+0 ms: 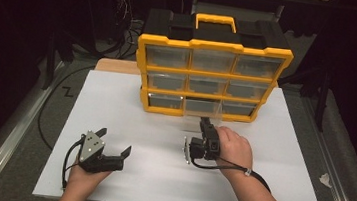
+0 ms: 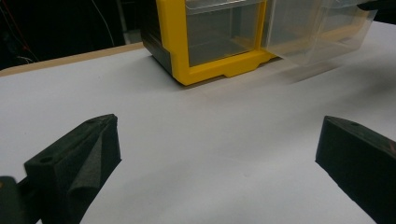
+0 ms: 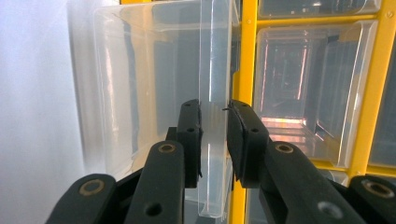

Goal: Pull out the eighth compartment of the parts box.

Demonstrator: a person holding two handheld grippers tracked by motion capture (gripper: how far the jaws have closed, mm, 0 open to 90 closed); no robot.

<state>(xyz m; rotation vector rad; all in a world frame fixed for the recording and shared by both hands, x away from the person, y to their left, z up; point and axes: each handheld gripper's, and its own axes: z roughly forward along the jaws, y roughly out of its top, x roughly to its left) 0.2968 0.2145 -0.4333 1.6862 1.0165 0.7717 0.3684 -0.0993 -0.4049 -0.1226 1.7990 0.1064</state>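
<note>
At the front of the bottom row of a yellow-and-black drawer organiser (image 1: pixel 212 66), the middle clear plastic drawer (image 1: pixel 204 114) stands pulled partway out over the white worktop (image 1: pixel 161 149), its neighbours on either side pushed in. Right tongs (image 1: pixel 206 121), held in the person's right hand (image 1: pixel 233 147), reach to this drawer's front; in the right gripper view the two black jaws are clenched on the thin upright front lip of the drawer (image 3: pixel 212 116), one pad on each face, with the yellow frame (image 3: pixel 247 56) just beyond. Other drawers in the upper two rows sit closed, three to a row, and a yellow carry handle (image 1: pixel 216 21) tops the black case. Left tongs (image 1: pixel 114 141), held in the left hand (image 1: pixel 85 175) at the near left of the worktop, rest well apart from the organiser with jaws released and spread wide, nothing between them; a grey three-cornered plate (image 1: pixel 92 146) sits on top. From the left gripper view the organiser's lower corner (image 2: pixel 205 70) and the drawn-out drawer (image 2: pixel 322 32) appear beyond the open jaws. A black cable (image 1: pixel 47 112) lies off the worktop's left edge
</note>
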